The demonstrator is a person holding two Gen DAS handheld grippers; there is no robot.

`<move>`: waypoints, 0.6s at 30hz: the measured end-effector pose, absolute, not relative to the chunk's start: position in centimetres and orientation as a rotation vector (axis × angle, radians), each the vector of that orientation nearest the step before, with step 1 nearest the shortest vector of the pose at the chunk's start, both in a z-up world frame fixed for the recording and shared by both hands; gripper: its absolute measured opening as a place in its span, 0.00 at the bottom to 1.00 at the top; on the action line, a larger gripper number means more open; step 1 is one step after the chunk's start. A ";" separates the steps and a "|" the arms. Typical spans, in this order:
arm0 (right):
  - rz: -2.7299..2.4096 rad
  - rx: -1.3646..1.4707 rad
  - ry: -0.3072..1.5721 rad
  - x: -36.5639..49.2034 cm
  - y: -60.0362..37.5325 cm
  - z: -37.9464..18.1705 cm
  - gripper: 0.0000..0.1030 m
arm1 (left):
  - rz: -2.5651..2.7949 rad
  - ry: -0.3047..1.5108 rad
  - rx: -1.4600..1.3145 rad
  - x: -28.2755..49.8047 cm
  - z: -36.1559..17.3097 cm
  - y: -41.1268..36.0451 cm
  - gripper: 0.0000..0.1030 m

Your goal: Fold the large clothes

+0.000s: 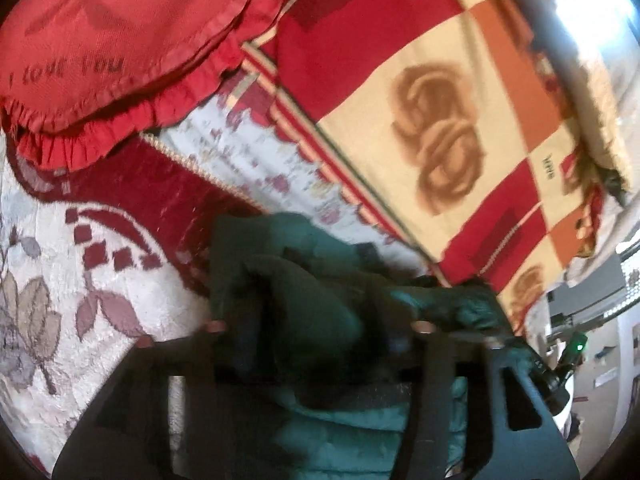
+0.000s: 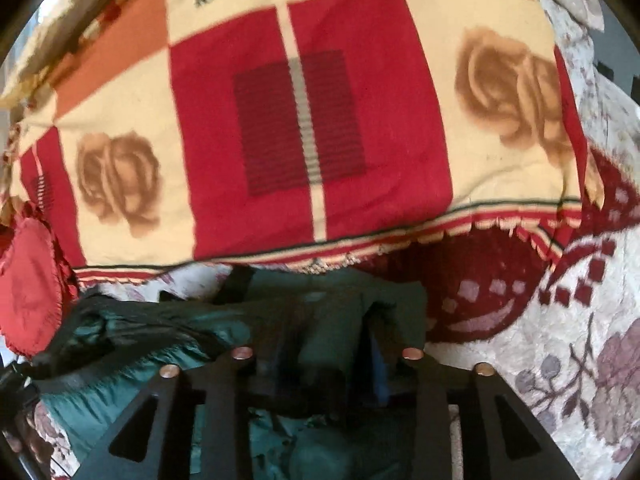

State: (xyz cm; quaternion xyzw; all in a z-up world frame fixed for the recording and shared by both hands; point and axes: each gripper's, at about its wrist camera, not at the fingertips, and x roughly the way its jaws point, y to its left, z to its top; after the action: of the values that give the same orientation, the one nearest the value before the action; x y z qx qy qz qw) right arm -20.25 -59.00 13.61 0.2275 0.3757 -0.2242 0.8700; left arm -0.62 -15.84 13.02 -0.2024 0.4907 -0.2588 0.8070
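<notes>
A dark green padded garment (image 1: 304, 288) lies bunched on the floral bedspread (image 1: 52, 280). My left gripper (image 1: 316, 320) is shut on a thick fold of it, which covers the fingertips. In the right wrist view the same green garment (image 2: 328, 320) fills the space between the fingers. My right gripper (image 2: 328, 332) is shut on a bunched edge of it. The garment's dark lining (image 2: 120, 328) trails to the left.
A red, cream and orange checked blanket (image 1: 440, 100) with rose prints lies folded behind the garment; it also shows in the right wrist view (image 2: 300, 120). A red frilled "I love you" cushion (image 1: 120, 48) sits at the far left. The room's floor shows at the far right (image 1: 608, 360).
</notes>
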 end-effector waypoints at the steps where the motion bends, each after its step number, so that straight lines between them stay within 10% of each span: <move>1: -0.484 0.454 0.751 -20.7 -58.7 14.6 0.66 | -0.541 1.016 -0.428 -1.0 13.8 -15.6 0.66; 10: -0.237 0.395 0.695 -23.1 -51.7 17.2 0.75 | -0.551 0.876 -0.260 -5.8 16.3 -16.9 0.69; 18: -0.241 0.140 0.867 -15.7 -46.3 11.6 0.54 | -0.426 0.933 -0.008 -6.6 10.5 -22.5 0.69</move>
State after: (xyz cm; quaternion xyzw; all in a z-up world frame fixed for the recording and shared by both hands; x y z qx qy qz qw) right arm -15.67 -46.26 11.59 0.0676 0.4186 -0.1164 0.8982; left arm -6.62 -22.53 10.47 -0.0037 0.4463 -0.2040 0.8713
